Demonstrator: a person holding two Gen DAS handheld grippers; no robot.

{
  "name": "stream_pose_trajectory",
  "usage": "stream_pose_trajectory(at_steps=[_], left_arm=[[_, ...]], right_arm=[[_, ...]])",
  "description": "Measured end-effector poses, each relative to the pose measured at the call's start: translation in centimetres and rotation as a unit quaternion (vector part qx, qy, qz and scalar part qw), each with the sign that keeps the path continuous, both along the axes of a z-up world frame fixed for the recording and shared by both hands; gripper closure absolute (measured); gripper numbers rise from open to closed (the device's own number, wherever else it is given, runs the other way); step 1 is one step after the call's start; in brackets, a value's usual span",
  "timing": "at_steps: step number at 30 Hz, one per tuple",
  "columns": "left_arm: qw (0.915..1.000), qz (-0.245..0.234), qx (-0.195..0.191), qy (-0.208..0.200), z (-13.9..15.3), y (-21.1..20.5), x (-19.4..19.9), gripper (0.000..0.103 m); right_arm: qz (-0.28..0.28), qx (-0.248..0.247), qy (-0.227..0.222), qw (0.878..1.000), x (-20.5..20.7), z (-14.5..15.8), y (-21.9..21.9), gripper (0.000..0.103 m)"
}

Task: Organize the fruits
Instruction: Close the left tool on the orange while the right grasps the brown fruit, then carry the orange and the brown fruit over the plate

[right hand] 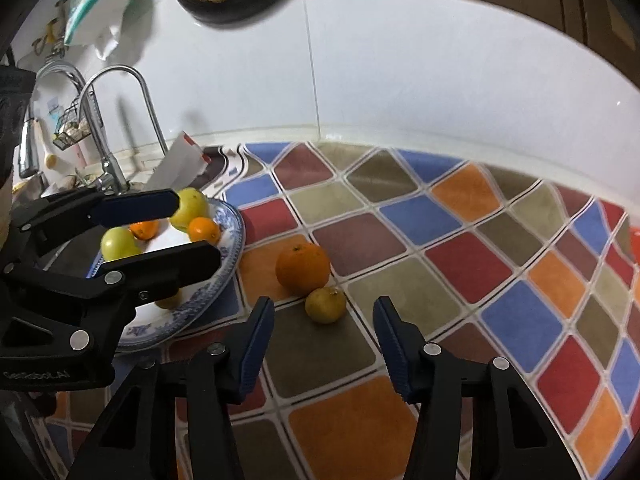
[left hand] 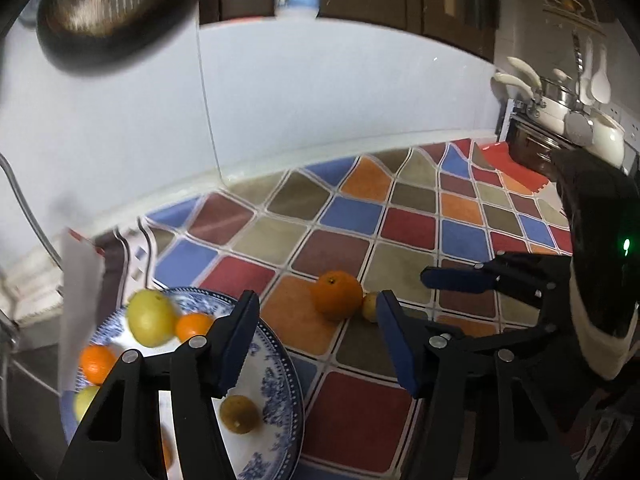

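Several fruits on plate (right hand: 236, 236) at frame left; orange (right hand: 303, 268) and small yellow-green fruit (right hand: 325, 305) left on desk (right hand: 440, 248); left tool (left hand: 316, 344) and right tool (right hand: 323, 346) parted, empty.

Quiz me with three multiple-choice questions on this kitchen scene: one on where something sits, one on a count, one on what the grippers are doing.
1. Where is the big orange?
A. on the blue-patterned plate
B. on the checked mat, beside the plate
C. in the sink

2. How many fruits lie on the mat, off the plate?
A. two
B. four
C. none

3. What does the right gripper hold?
A. the big orange
B. the plate
C. nothing

Key: 1 B, it rests on an orange square right of the plate. 2 A, the orange and a small yellow-green fruit touching it. 3 C, its jaws stand apart around bare mat.
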State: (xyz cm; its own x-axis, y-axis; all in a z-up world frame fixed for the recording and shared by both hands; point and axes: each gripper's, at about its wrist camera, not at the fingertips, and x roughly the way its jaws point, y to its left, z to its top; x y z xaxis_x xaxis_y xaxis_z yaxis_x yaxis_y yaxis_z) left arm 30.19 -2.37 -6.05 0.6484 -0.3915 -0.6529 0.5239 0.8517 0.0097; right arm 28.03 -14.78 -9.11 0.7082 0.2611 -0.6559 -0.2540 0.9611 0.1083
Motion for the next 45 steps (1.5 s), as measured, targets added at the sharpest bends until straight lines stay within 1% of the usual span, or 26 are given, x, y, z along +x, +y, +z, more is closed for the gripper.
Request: stream_pose_trajectory(at_steps=[2, 4, 6, 8, 10, 12, 13, 15, 18, 21, 24, 26, 27, 28, 29, 35, 38, 45], left_arm=[[0.9999, 0.000, -0.005, 0.014, -0.4, -0.2, 0.7, 0.045], [0.9997, 0.000, -0.006, 0.024, -0.8, -0.4, 1.4, 0.045], [0.9995, -0.001, -0.008, 0.032, -1.2, -0.7, 1.9, 0.045], [0.9990, -0.003, -0.010, 0.043, -1.5, -1.0, 2.4, 0.045], [0.9986, -0.004, -0.010, 0.052, -1.9, -1.3, 2.8, 0.045], [0.9984, -0.003, -0.009, 0.056, -2.2, -1.7, 3.1, 0.045], [0.9982, -0.003, -0.008, 0.059, -2.3, -1.9, 3.2, 0.045], [0.9980, -0.002, -0.006, 0.063, -2.6, -2.2, 3.5, 0.045], [0.9979, -0.001, 0.000, 0.064, -2.8, -2.7, 3.7, 0.045], [0.9977, -0.005, 0.011, 0.067, -3.3, -3.5, 3.7, 0.045], [0.9975, -0.006, 0.025, 0.066, -3.9, -4.5, 3.8, 0.050], [0.9968, -0.005, 0.036, 0.071, -4.5, -5.1, 4.1, 0.055], [0.9965, -0.004, 0.038, 0.074, -4.7, -5.2, 4.2, 0.055], [0.9966, 0.000, 0.042, 0.071, -4.8, -5.3, 4.3, 0.058], [0.9967, 0.002, 0.043, 0.068, -4.9, -5.4, 4.3, 0.061], [0.9972, 0.000, 0.045, 0.060, -4.9, -5.3, 4.2, 0.062], [0.9975, 0.003, 0.032, 0.063, -4.5, -4.9, 3.8, 0.062], [0.9990, 0.018, 0.008, 0.041, -2.2, -3.2, 1.3, 0.062]], right_arm=[[0.002, 0.006, 0.012, 1.000, 0.9, -0.9, 0.0, 0.051], [0.006, 0.014, 0.024, 1.000, 1.7, -1.6, 0.1, 0.056], [0.010, 0.019, 0.027, 0.999, 2.1, -2.0, 0.2, 0.056], [0.012, 0.021, 0.033, 0.999, 2.6, -2.4, 0.2, 0.058], [0.019, 0.030, 0.043, 0.998, 3.0, -2.7, 0.2, 0.065], [0.019, 0.037, 0.052, 0.998, 3.4, -3.0, 0.0, 0.068], [0.018, 0.043, 0.055, 0.997, 3.5, -3.1, -0.2, 0.073], [0.011, 0.050, 0.055, 0.997, 3.5, -3.1, -0.7, 0.073], [-0.006, 0.037, 0.050, 0.998, 3.1, -3.0, -1.4, 0.073], [-0.039, 0.024, 0.049, 0.998, 2.3, -2.9, -2.9, 0.073], [-0.076, 0.018, 0.042, 0.996, 1.7, -2.5, -4.7, 0.073], [-0.089, 0.020, 0.038, 0.995, 1.4, -2.3, -5.5, 0.073], [-0.095, 0.020, 0.036, 0.995, 1.4, -2.2, -5.8, 0.073], [-0.101, 0.021, 0.032, 0.994, 1.3, -2.0, -6.1, 0.073], [-0.103, 0.021, 0.031, 0.994, 1.3, -1.9, -6.2, 0.073], [-0.098, 0.020, 0.028, 0.995, 1.2, -1.8, -5.8, 0.073], [-0.095, 0.021, 0.028, 0.995, 1.1, -1.6, -5.5, 0.073], [-0.084, 0.022, 0.014, 0.996, 0.0, -0.2, -4.8, 0.073]])
